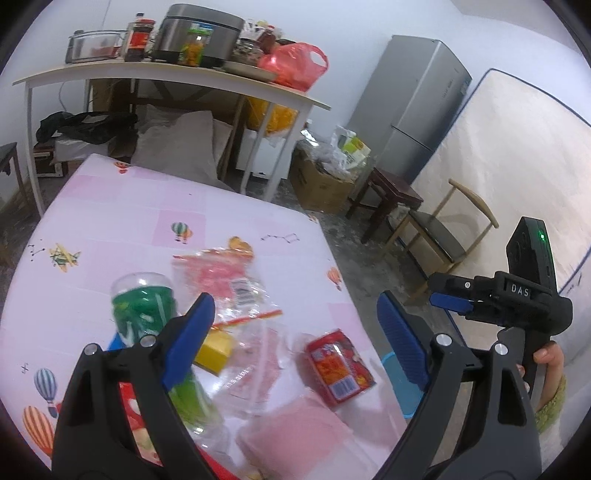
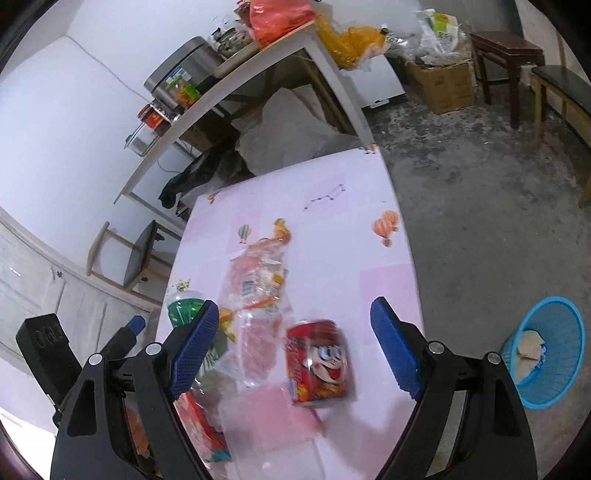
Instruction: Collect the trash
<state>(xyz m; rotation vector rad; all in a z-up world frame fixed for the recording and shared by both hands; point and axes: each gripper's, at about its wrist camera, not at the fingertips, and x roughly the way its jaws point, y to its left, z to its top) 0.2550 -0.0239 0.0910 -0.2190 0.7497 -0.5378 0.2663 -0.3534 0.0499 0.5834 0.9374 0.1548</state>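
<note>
A pile of trash lies on the pink balloon-print table (image 1: 147,206). In it are a red drink can (image 1: 338,365) on its side, a green plastic bottle (image 1: 146,306), a clear crumpled wrapper (image 1: 236,288), a yellow piece (image 1: 216,349) and a pink sheet (image 1: 295,432). My left gripper (image 1: 295,332) hangs open above the pile, holding nothing. My right gripper (image 2: 295,349) is also open and empty, with the red can (image 2: 317,363) on the table below its gap. A blue waste basket (image 2: 546,350) on the floor to the right holds crumpled paper.
Beyond the pink table stands a white table (image 1: 166,74) with a rice cooker (image 1: 199,33), jars and a red bag (image 1: 295,64). Further right are a grey fridge (image 1: 417,107), a leaning mattress (image 1: 517,155), a cardboard box (image 1: 321,181), a dark stool (image 1: 391,192) and a chair (image 1: 439,236).
</note>
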